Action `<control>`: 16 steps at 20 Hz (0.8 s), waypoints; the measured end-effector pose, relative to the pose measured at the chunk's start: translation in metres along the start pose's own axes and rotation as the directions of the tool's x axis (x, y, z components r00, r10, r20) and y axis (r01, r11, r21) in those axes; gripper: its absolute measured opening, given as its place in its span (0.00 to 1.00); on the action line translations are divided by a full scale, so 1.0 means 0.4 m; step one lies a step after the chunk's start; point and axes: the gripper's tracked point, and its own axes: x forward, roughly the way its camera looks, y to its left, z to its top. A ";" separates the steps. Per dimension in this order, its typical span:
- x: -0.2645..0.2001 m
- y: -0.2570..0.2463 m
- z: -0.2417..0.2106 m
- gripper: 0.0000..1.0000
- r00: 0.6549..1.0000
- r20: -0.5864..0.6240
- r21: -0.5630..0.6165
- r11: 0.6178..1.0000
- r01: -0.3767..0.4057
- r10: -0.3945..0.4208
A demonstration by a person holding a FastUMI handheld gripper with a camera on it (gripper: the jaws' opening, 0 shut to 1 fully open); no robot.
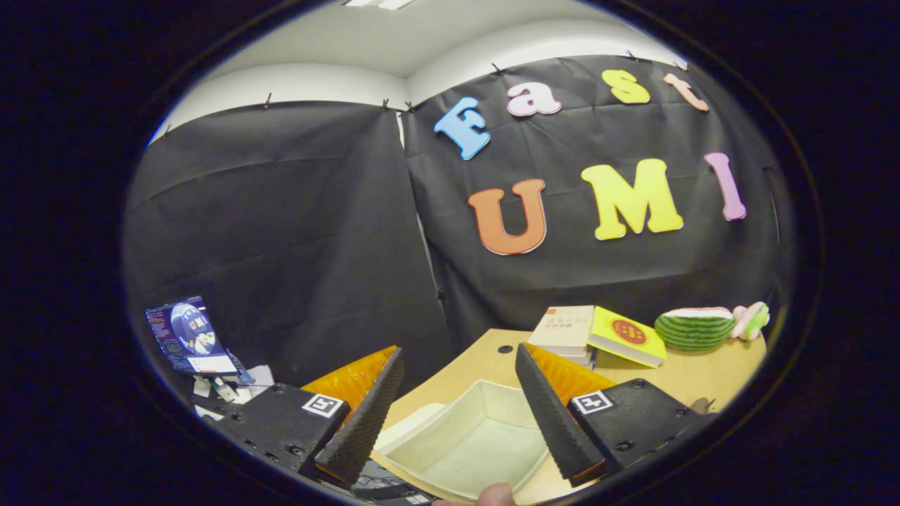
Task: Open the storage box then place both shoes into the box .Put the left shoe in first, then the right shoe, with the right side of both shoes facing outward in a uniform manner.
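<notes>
My gripper is open, held well above the wooden table, with nothing between its fingers. Below and between the fingers lies the white storage box, open on top, its inside bare. A pale lid-like piece rests against the box's left side, partly hidden by the left finger. A fingertip of a person shows at the near edge of the box.
A stack of books with a yellow one on top lies beyond the right finger. A watermelon toy and a small plush toy sit past the books. A laptop and papers stand off the table to the left.
</notes>
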 end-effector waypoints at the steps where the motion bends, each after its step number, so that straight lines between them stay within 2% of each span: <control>1: -0.026 -0.036 0.007 1.00 0.999 0.009 -0.017 0.999 0.037 -0.037; 5: -0.116 -0.168 0.016 1.00 0.985 -0.014 -0.065 0.983 0.173 -0.175; 8: -0.176 -0.262 0.007 1.00 0.967 -0.049 -0.095 0.965 0.245 -0.250; 13: -0.227 -0.420 -0.144 1.00 0.917 -0.194 -0.183 0.931 0.315 -0.348; 16: -0.218 -0.489 -0.253 1.00 0.881 -0.324 -0.106 0.939 0.328 -0.345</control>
